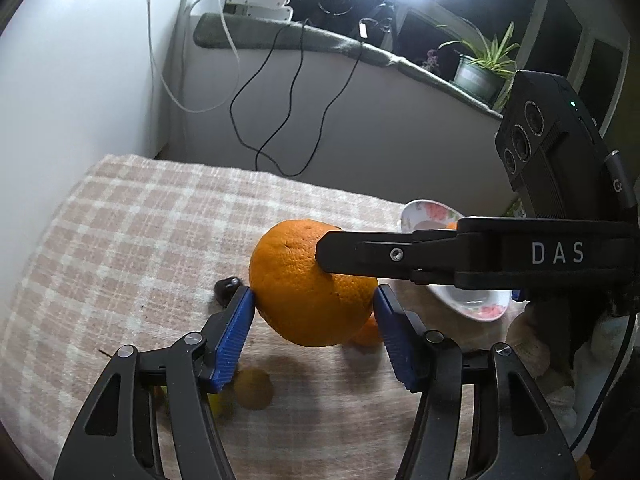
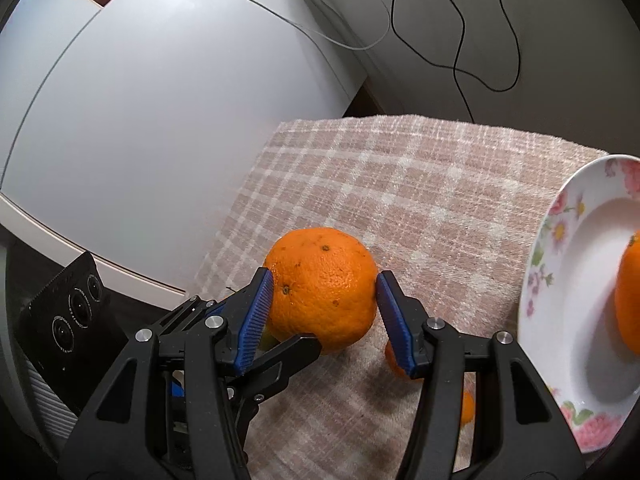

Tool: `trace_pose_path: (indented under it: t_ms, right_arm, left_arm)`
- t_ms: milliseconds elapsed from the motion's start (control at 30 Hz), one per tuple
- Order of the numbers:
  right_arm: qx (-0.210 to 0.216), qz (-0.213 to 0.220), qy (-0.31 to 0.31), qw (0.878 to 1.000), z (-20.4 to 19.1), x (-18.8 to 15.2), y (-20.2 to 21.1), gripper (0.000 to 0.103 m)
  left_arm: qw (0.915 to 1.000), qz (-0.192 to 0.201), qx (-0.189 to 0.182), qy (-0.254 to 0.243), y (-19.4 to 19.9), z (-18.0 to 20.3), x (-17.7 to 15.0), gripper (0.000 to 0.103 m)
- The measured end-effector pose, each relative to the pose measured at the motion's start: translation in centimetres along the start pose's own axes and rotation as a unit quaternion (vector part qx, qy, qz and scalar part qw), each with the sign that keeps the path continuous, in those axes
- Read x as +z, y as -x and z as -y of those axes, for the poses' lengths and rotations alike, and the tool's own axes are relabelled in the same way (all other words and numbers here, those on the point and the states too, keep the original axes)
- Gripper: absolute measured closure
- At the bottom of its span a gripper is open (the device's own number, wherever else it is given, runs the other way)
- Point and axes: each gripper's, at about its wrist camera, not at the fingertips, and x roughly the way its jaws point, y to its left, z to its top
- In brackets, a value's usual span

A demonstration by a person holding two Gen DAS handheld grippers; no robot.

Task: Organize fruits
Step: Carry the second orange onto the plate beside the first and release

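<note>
Both grippers close on a single large orange [image 1: 308,292], which is held clear of the checked cloth [image 1: 132,232] that covers the table. In the left wrist view, the left gripper [image 1: 314,334] has its two blue pads [image 1: 234,336] set against opposite sides of the fruit, the left pad touching the peel near its tip and the right pad meeting the lower right flank. A black finger of the right gripper [image 1: 360,254] crosses from the right edge of that view and lies against the upper right of the orange. In the right wrist view, the right gripper [image 2: 324,316] likewise clamps the orange [image 2: 322,288], one blue pad on each side, and a black finger of the left gripper [image 2: 288,350] reaches in below the fruit from the lower left. A flowered white plate [image 2: 560,280] stands at the right of the cloth, just beside the held fruit, and a second orange [image 2: 630,296] lies on it at the frame edge. Smaller orange fruits [image 2: 394,362] rest on the cloth under the right gripper. In the left wrist view, a dark small object [image 1: 228,286] lies on the cloth just behind the left pad, and a yellowish fruit [image 1: 218,404] sits low beside the left finger. Black cables [image 1: 280,92] hang down the wall behind the table, and a potted plant [image 1: 480,68] stands on the sill.
</note>
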Motion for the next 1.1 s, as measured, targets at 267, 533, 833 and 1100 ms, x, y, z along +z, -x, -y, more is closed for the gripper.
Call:
trace_pose_path:
  t_ms: [267, 533, 833, 1100]
  right_arm:
    - [-0.016, 0.016, -0.001, 1.000, 0.3, -1.3, 4.4, 0.047]
    - [-0.036, 0.032, -0.025, 0.999, 3.2, -3.0, 8.9, 0.047]
    - [-0.052, 0.039, -0.065, 0.996, 7.8, -4.4, 11.8, 0.047]
    - [-0.040, 0.049, -0.096, 0.993, 10.4, -4.4, 12.5, 0.047]
  left_arm:
    - [0.9995, 0.009, -0.027, -0.017, 0.5, 3.2, 0.1, 0.043]
    - [0.9977, 0.000, -0.058, -0.035, -0.7, 7.4, 0.0, 0.043]
    - [0.9948, -0.025, -0.086, -0.048, -3.4, 10.9, -0.4, 0.043]
    - [0.9937, -0.035, -0.086, -0.063, -4.8, 12.3, 0.2, 0.043]
